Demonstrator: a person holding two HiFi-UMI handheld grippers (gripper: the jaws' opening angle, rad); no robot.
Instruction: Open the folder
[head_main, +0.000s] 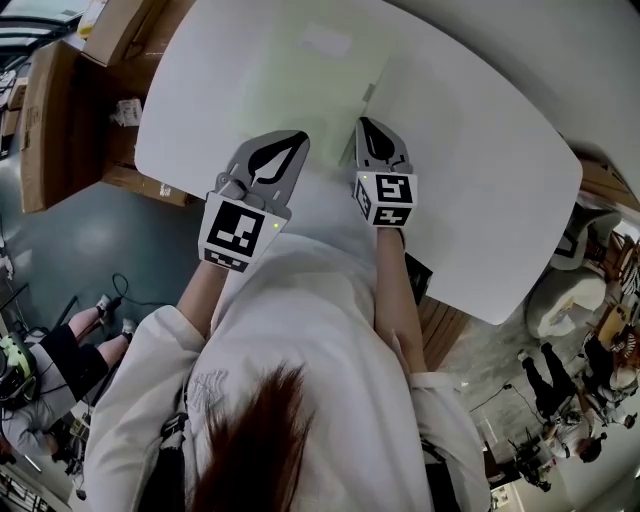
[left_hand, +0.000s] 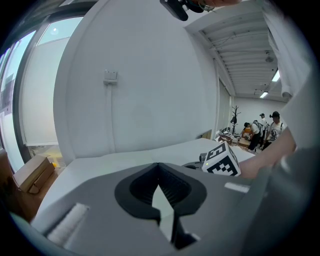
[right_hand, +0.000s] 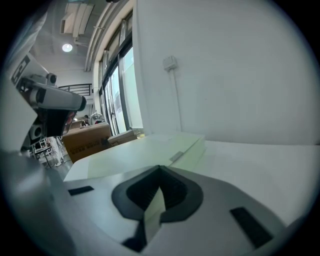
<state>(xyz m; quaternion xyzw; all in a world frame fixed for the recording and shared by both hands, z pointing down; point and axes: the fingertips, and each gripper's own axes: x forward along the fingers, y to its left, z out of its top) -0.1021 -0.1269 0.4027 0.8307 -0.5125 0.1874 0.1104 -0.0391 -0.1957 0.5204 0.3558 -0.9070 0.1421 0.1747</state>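
A pale green folder (head_main: 300, 80) lay flat and closed on the white table (head_main: 480, 200). It sat just beyond the tips of both grippers, with a small grey clip (head_main: 368, 93) on its right edge.

The left gripper (head_main: 296, 140) pointed at the folder's near edge, roughly at its middle. Its jaws were pressed together at the tips with nothing between them. In its own view the left gripper (left_hand: 159, 165) showed the two dark pads meeting in a point. Only a teardrop gap stayed open behind the point, and pale surface showed through it. Ahead of it were the bare table (left_hand: 100, 162) and a white wall (left_hand: 145, 75), and the folder could not be picked out there. The marker cube (left_hand: 221, 160) of the other gripper stood just to its right.

The right gripper (head_main: 366, 124) was near the folder's right near corner, just below the clip. Its jaws were likewise closed tip to tip and gripped nothing. From the right gripper (right_hand: 160, 167) view, the folder (right_hand: 145, 152) stretched ahead and to the left of the jaws. The clip (right_hand: 176, 156) sat just beyond the tips, and the folder's near edge was hidden behind the gripper body. Whether either tip touched the folder could not be told.

A cardboard box (right_hand: 87, 140) stood past the table's far left edge.
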